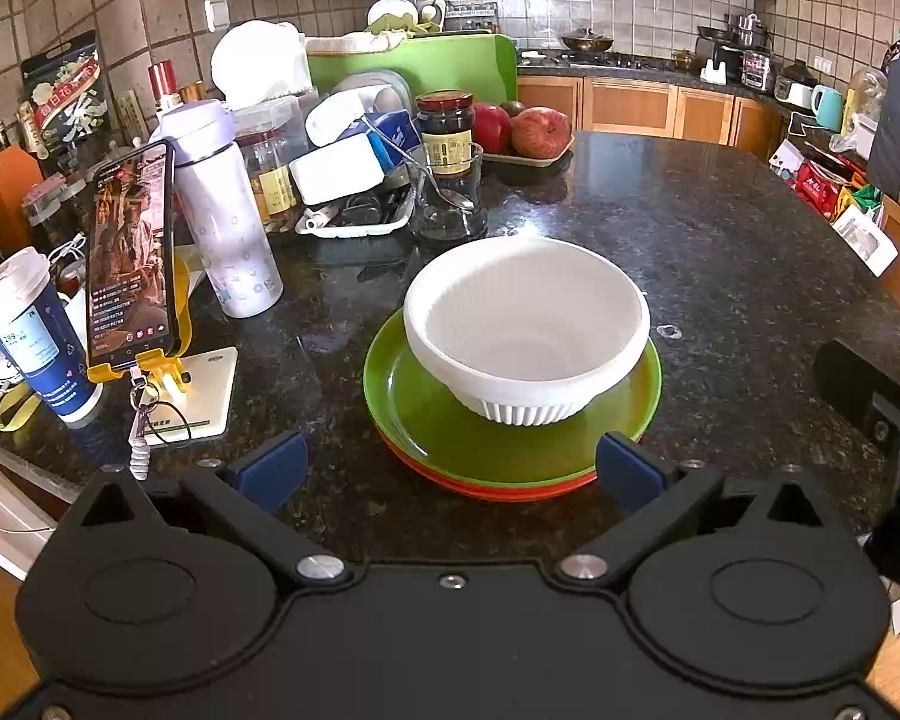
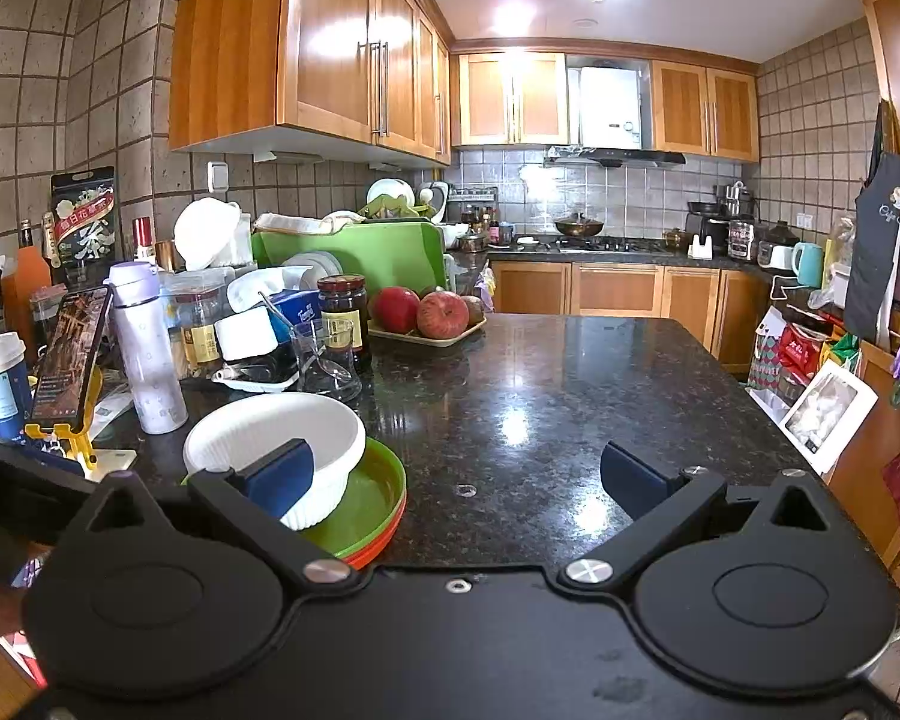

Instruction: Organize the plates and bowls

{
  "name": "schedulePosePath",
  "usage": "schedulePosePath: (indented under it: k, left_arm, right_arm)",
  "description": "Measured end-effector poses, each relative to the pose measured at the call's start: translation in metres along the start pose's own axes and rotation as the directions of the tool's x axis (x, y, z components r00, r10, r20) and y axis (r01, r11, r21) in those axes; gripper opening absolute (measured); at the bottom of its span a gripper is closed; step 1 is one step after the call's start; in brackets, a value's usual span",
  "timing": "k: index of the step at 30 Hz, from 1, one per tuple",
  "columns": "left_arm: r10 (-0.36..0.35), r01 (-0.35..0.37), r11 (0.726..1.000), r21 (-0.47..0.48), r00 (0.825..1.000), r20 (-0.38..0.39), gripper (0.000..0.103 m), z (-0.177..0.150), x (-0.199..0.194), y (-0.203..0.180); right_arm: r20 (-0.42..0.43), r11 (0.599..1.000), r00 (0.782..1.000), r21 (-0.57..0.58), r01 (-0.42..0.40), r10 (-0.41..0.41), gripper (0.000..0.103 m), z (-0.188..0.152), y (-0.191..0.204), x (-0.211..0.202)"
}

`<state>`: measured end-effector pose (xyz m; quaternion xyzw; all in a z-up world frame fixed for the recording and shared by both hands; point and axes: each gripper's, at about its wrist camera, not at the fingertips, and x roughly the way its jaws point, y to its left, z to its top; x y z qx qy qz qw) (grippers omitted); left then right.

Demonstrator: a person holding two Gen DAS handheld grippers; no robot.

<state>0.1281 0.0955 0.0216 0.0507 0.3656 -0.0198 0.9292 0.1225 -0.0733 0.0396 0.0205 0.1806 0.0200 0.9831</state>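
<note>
Left wrist view: ribbed white paper bowl [image 1: 525,330] sits upright on stacked green plastic plate [image 1: 450,432] and orange plate [image 1: 498,489], near the dark granite counter's [image 1: 720,252] front edge; bare stone to its right. Left gripper [image 1: 450,471] and right gripper [image 2: 456,480] both gape, holding nothing.

A white bowl [image 1: 525,330] with a ribbed outer wall stands upright and empty on a green plate [image 1: 438,420]. The green plate lies flat on an orange plate [image 1: 498,487], of which only the rim shows below it. The stack rests on the dark speckled stone counter [image 1: 720,252], the bowl a little off the plate's centre
</note>
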Motion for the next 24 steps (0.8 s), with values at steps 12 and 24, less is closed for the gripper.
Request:
schedulePosePath:
  k: [12, 24]
  left_arm:
    - [0.0, 0.0, 1.0, 0.002, 1.0, -0.006, 0.102, 0.002, 0.002, 0.002]
    - [-0.029, 0.029, 1.0, 0.012, 1.0, -0.009, 0.102, 0.006, 0.007, 0.0]
  right_arm:
    - [-0.008, 1.0, 1.0, -0.002, -0.007, 0.007, 0.103, 0.001, 0.001, 0.005]
    - [-0.017, 1.0, 1.0, 0.002, -0.009, 0.009, 0.103, 0.003, 0.001, 0.014]
